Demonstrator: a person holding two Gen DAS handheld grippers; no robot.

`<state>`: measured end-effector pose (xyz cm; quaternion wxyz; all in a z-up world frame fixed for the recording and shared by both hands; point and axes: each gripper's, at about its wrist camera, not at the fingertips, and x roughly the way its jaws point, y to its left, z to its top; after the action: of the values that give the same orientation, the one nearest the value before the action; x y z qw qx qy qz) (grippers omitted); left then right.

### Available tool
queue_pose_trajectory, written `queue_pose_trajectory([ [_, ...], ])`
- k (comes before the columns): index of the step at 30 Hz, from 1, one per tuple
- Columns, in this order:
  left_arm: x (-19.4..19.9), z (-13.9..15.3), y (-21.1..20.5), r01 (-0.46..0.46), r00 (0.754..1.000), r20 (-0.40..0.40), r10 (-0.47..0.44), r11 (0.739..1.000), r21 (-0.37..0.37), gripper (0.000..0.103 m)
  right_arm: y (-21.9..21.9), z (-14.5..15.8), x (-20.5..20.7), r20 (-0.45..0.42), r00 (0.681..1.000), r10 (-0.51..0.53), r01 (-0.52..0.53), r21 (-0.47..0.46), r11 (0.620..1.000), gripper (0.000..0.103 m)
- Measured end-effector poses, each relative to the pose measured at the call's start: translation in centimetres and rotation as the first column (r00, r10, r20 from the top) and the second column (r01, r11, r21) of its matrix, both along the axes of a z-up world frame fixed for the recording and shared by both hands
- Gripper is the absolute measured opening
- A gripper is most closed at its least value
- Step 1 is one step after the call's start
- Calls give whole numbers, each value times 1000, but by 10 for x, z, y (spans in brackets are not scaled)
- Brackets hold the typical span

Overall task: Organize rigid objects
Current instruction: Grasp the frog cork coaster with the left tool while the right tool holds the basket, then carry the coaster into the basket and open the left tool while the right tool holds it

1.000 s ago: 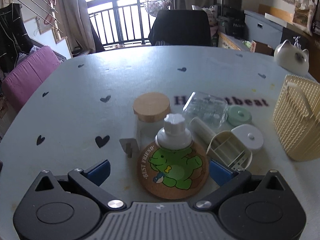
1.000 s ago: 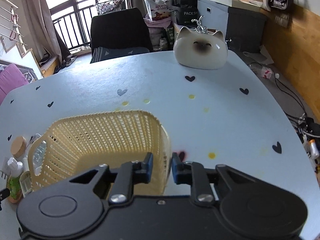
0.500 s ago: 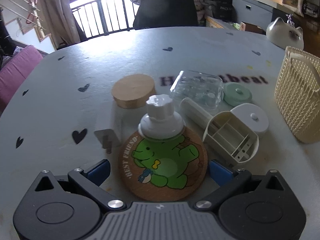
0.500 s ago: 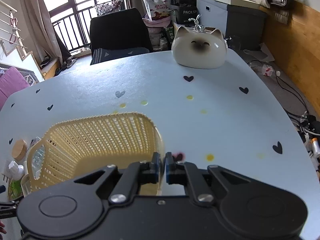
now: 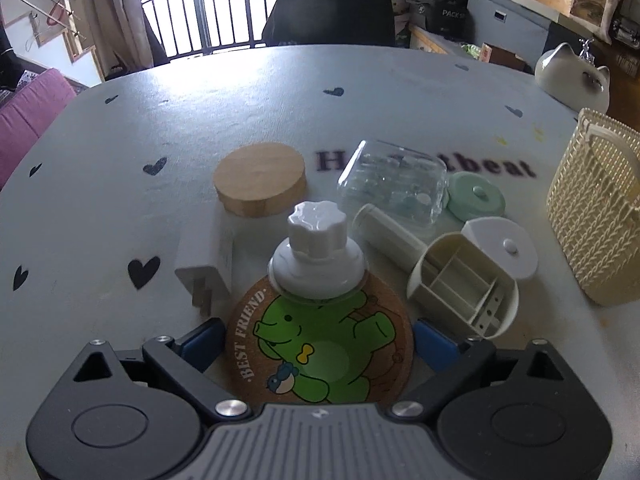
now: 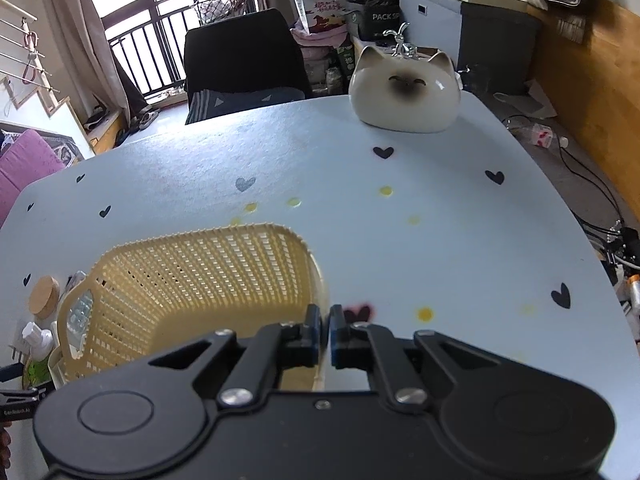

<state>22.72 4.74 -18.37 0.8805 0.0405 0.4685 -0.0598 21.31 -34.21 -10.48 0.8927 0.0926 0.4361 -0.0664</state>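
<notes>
Two risks we saw: left fingers point(image 5: 318, 342), spread around the coaster point(image 5: 320, 344), could topple the bottle point(image 5: 318, 256) ahead; right fingers point(image 6: 325, 330), pinching the basket point(image 6: 192, 280) rim, might tip it.

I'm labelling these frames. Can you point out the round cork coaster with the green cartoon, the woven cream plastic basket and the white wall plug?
round cork coaster with green cartoon point(image 5: 320, 344), left wrist view, printed face
woven cream plastic basket point(image 6: 208, 264), right wrist view, inner far wall
white wall plug point(image 5: 206, 264), left wrist view, body

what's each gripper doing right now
Left gripper: open, straddling the coaster, not clamped.
Right gripper: shut on the basket rim.
</notes>
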Motion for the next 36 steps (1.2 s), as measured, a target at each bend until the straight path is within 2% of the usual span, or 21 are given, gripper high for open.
queue_pose_trajectory([
  [10, -29, 18, -9, -80, 996, -29, 80, 997, -15, 98, -7, 4, 5, -28, 1000, 13, -12, 39, 999, 5],
  [18, -42, 57, -16, -127, 990, 59, 129, 991, -42, 98, -11, 6, 7, -31, 998, 50, -48, 51, 998, 5],
  [24, -46, 85, -32, -127, 984, 117, 133, 990, -59, 98, -13, 9, 8, -25, 997, 68, -66, 51, 997, 5],
  [29, -41, 112, -58, -64, 979, 187, 83, 992, -107, 98, -13, 13, 6, -19, 995, 93, -92, 46, 995, 5],
  [36, -20, 137, -126, 127, 965, 252, -76, 973, -194, 98, -13, 14, 6, -24, 992, 123, -122, 34, 992, 5],
])
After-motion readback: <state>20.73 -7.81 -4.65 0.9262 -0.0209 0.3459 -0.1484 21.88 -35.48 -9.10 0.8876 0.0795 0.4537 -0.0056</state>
